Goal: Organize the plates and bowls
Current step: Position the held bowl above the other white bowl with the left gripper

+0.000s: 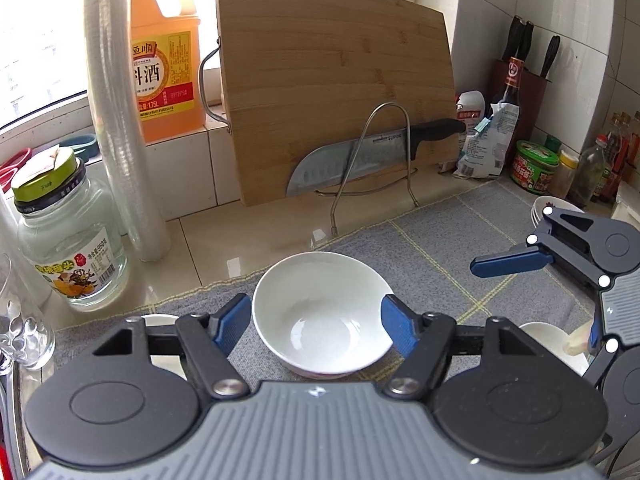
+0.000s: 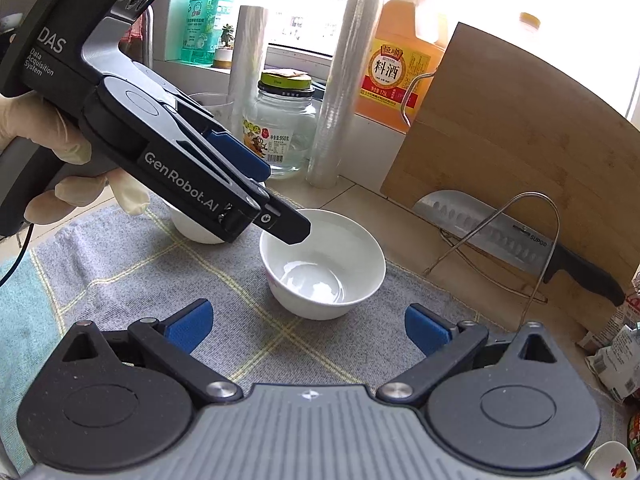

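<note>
The task looks far from finished — the dishes lie scattered rather than stacked. One white bowl (image 1: 323, 316) sits upright and empty on the grey checked mat (image 1: 460, 248), and the left gripper (image 1: 316, 326) hangs just above it with its blue pads parted, one on each side of the rim and neither pressing on it, so nothing is held. The right gripper (image 2: 308, 328) is near the same bowl, its jaws spread wide over bare mat, also empty. A second bowl (image 2: 192, 226) sits further left on the mat, partly hidden behind the left gripper in the right wrist view, and a small stack of white dishes (image 1: 544, 208) waits at the far right edge of the mat beside the sauce jars; another white dish (image 1: 548, 338) shows low on the right, mostly hidden. My reading is that gathering these pieces into one pile remains to be done — whether the middle bowl is in its final place I cannot tell
</note>
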Motion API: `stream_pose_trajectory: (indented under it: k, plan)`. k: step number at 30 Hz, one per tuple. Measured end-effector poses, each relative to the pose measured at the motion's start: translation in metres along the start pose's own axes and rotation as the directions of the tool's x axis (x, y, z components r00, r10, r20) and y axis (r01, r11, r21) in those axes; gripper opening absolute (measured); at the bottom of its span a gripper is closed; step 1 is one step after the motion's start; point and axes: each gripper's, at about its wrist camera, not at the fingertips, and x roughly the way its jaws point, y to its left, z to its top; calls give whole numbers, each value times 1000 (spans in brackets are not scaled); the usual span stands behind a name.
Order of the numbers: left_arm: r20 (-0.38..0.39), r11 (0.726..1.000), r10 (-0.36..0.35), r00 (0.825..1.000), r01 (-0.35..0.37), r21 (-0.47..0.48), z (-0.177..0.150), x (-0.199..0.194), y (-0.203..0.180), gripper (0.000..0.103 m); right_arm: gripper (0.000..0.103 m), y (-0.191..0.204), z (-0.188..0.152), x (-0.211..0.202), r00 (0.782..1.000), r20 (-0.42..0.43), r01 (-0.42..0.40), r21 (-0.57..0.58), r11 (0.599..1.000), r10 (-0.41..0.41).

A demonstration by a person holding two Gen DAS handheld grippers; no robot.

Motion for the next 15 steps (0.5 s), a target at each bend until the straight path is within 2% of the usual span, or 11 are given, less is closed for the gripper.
stream_pose_trajectory:
  k: [15]
  plan:
    - [-76, 1000, 10, 997, -11, -6, 12, 45, 16, 71, 103, -25, 6, 39, 996, -47, -78, 12, 997, 79]
